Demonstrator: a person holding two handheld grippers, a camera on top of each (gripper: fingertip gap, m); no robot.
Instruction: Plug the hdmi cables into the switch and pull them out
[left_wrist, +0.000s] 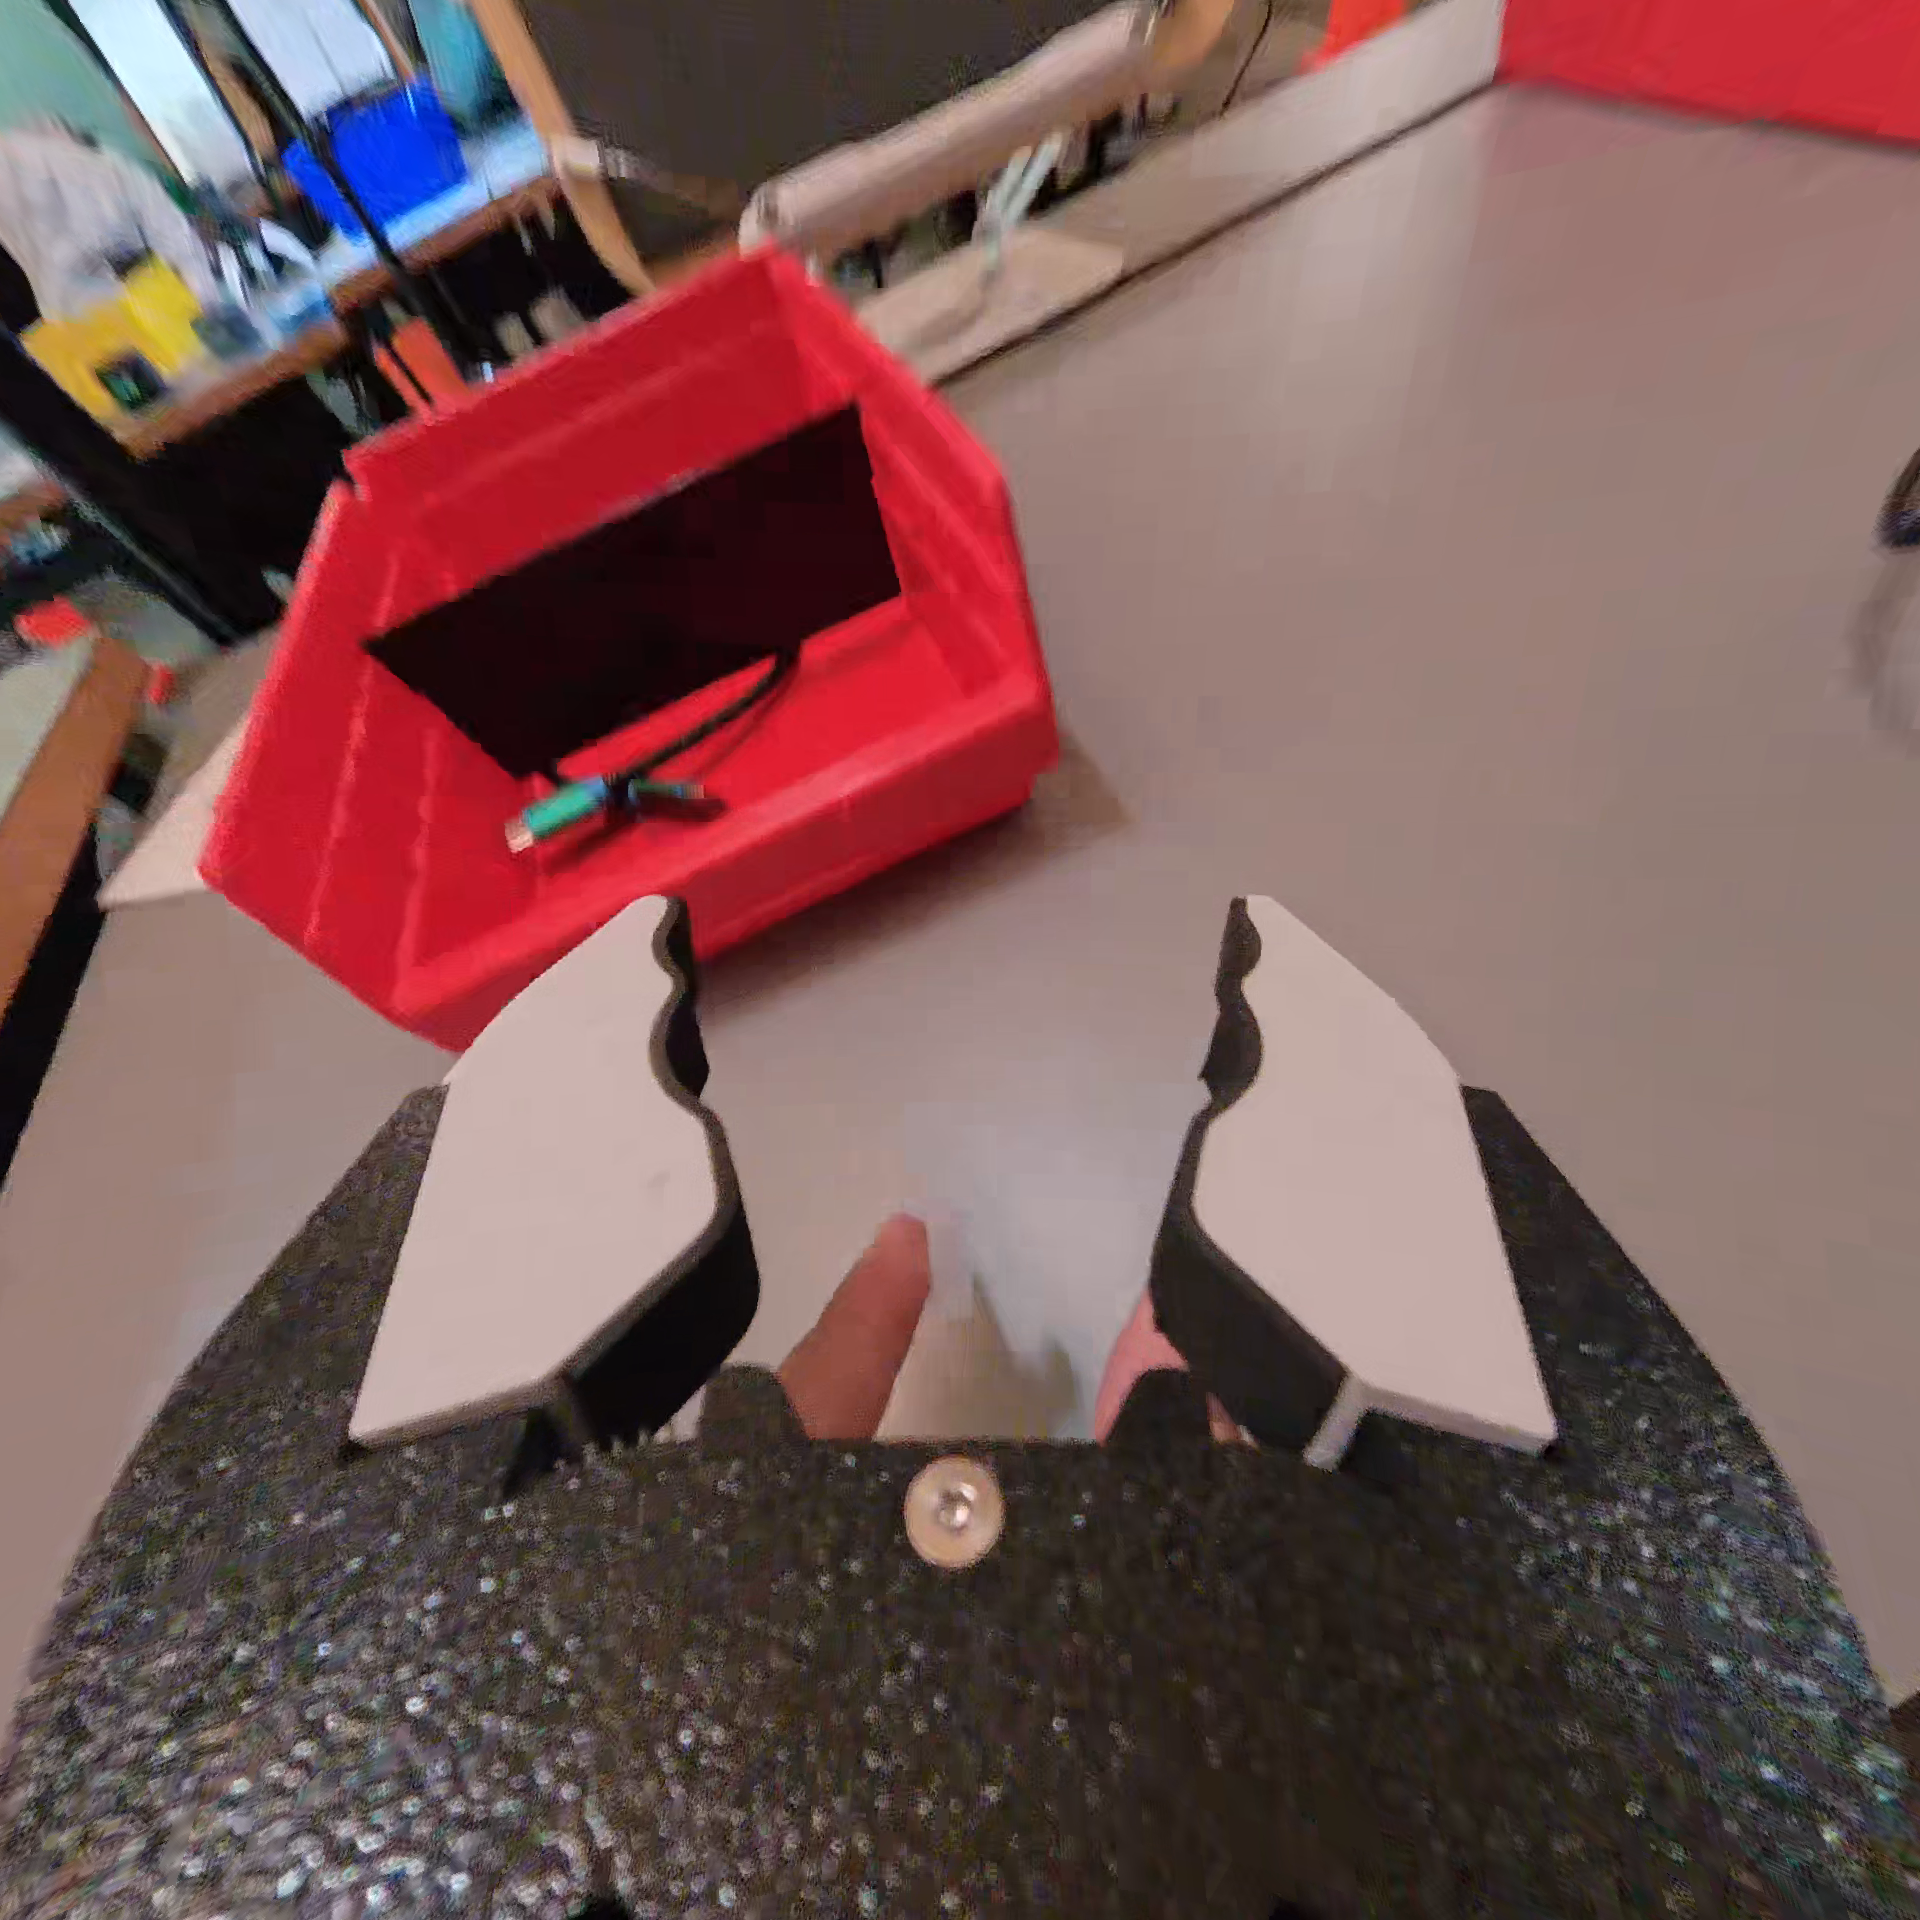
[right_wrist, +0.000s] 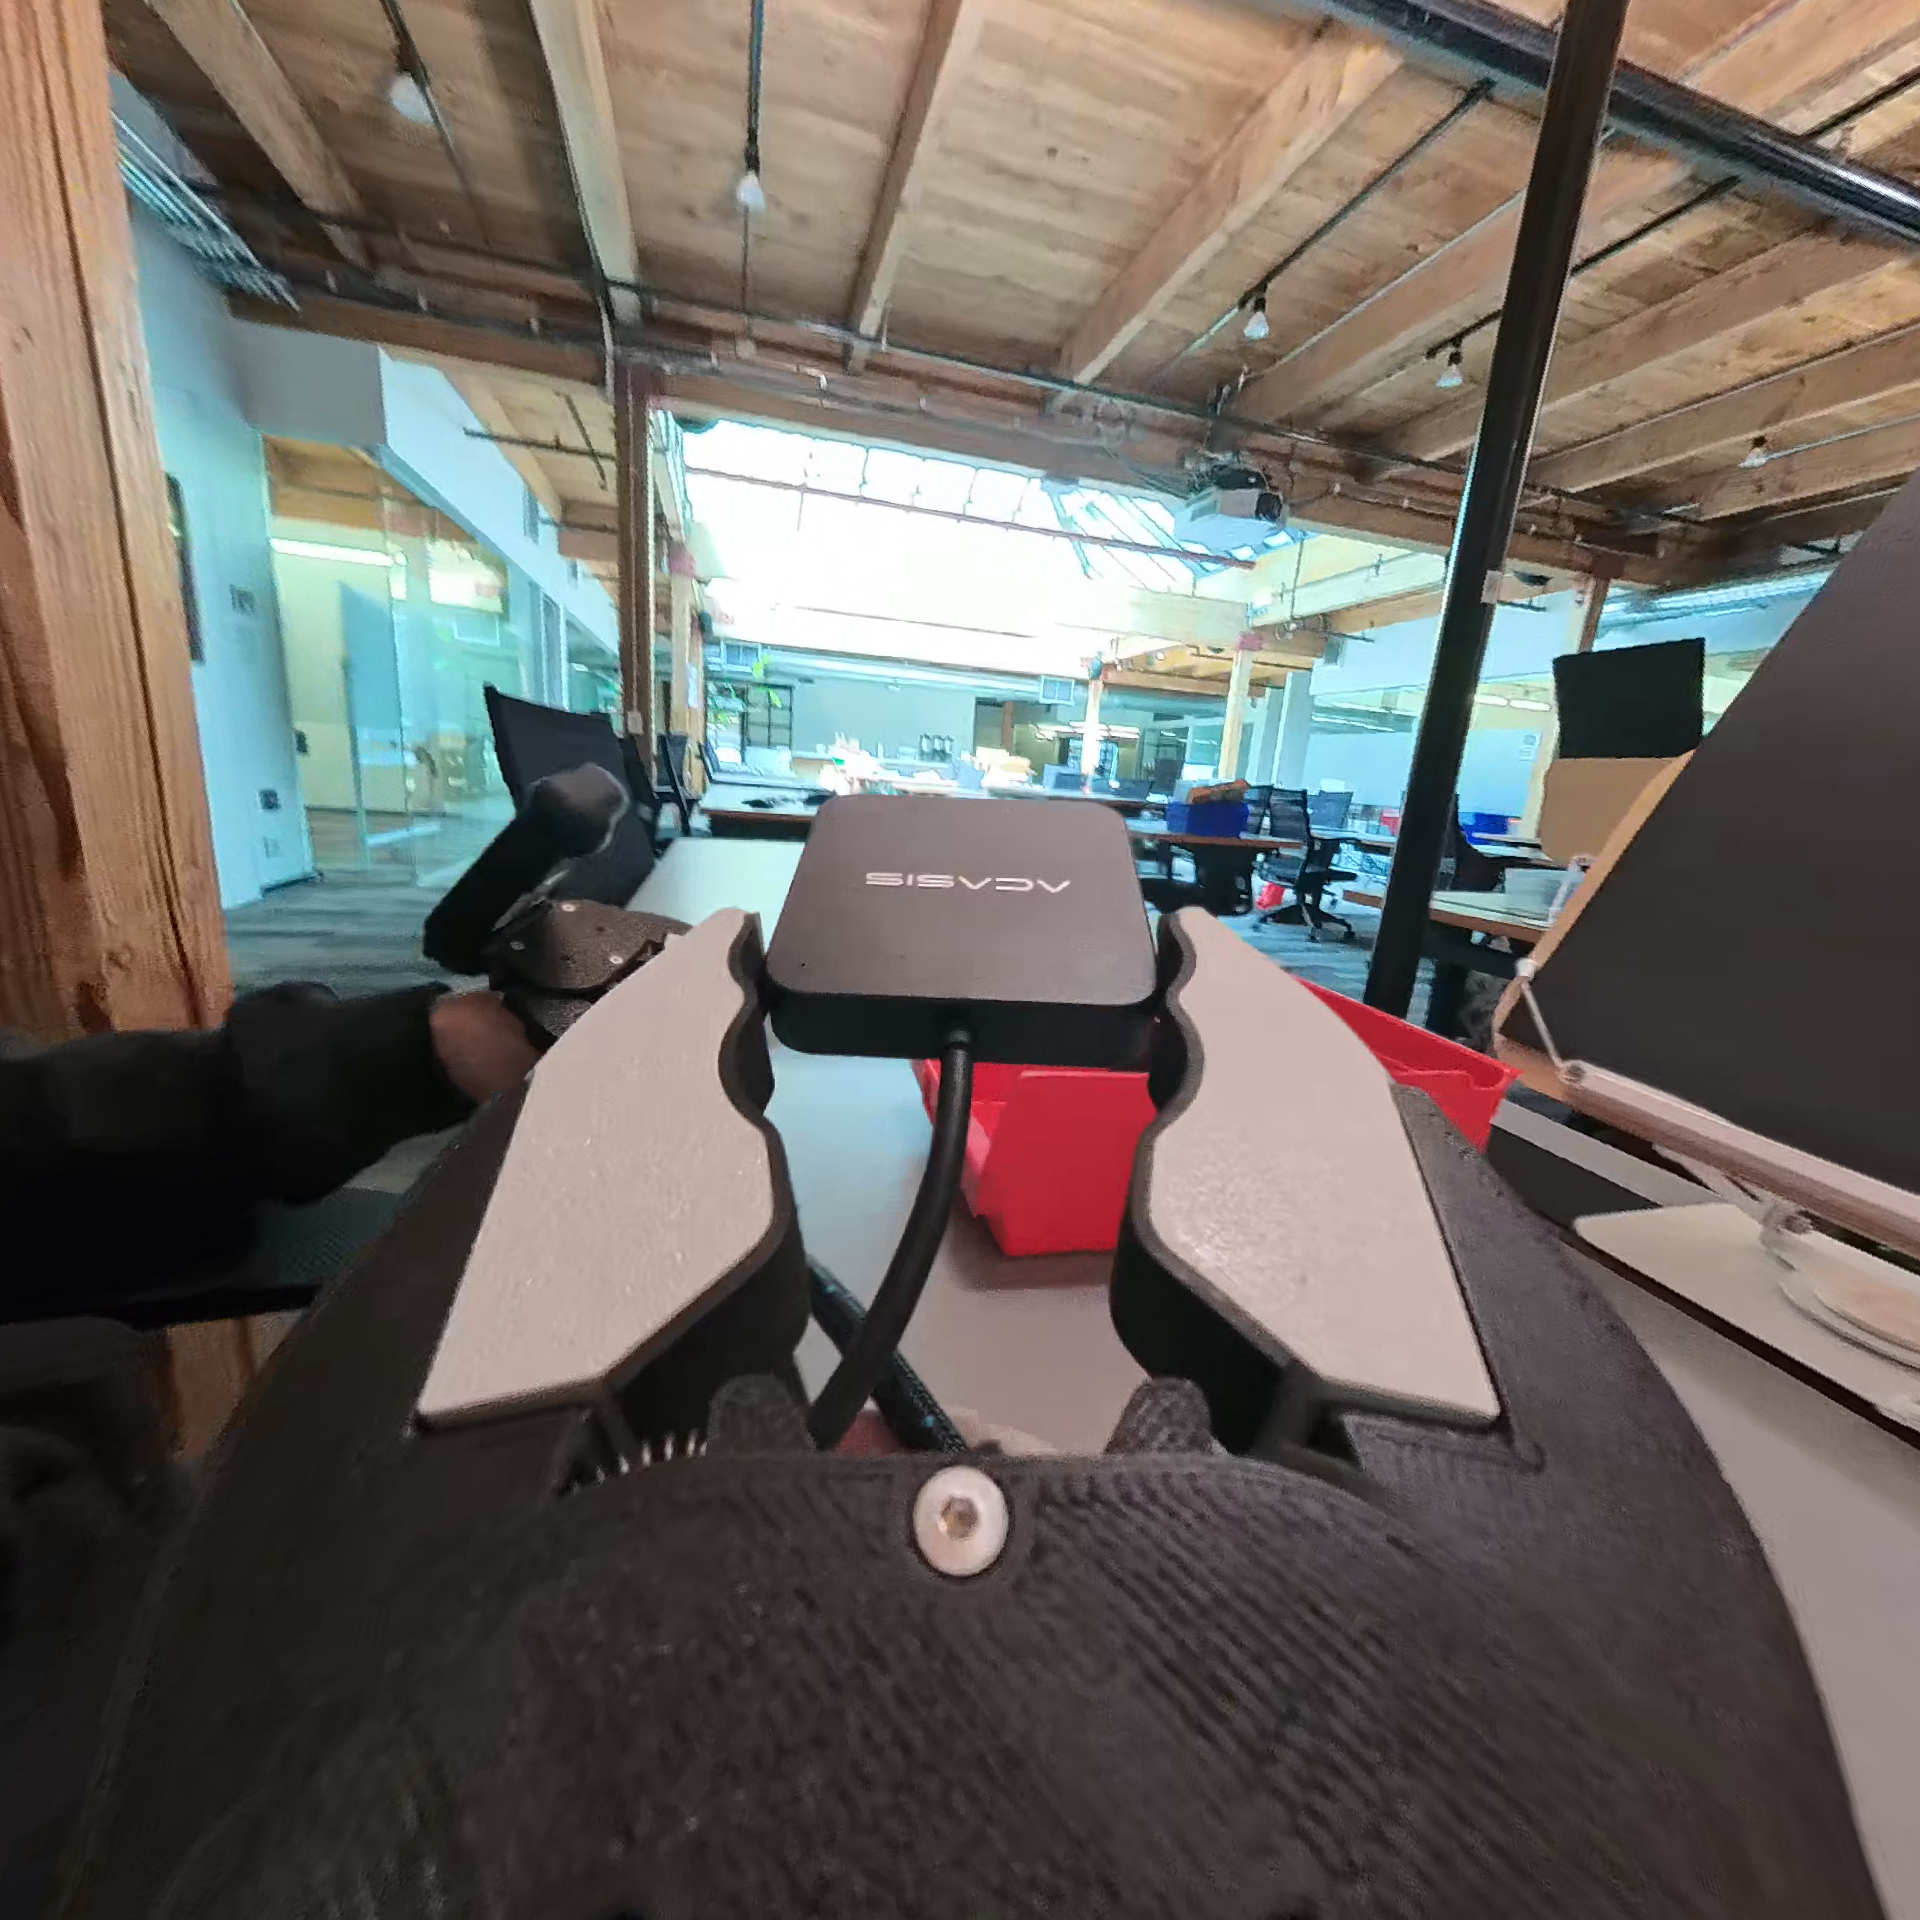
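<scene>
Switch (right_wrist: 961, 920) is sitting pinched between our right gripper (right_wrist: 956, 971) fingers, held by its side edges, lifted off the table with its own black lead (right_wrist: 914, 1226) drooping back toward the gripper body. Left gripper (left_wrist: 956, 935) is hanging spread and empty above the grey table (left_wrist: 1455, 727), pointing at the red bin (left_wrist: 914, 748). Cable (left_wrist: 623, 805) with a green-and-metal plug is lying inside that bin, against a black panel, well apart from our left fingertips.

We're judging no plug is in yet; next up is fetching the cable from the bin.

Risks as we're seeing them:
- Left view is blurring, so we're aiming at the plug with poor detail; a grab could be catching the braided cord instead of the plug body.
- Bin wall is standing between fingers and plug; a low approach could be clipping it and shoving the bin.
- Switch is gripped only on its smooth edges; push force from plugging could be twisting or sliding it out.
- Drooping lead could be snagging.
</scene>
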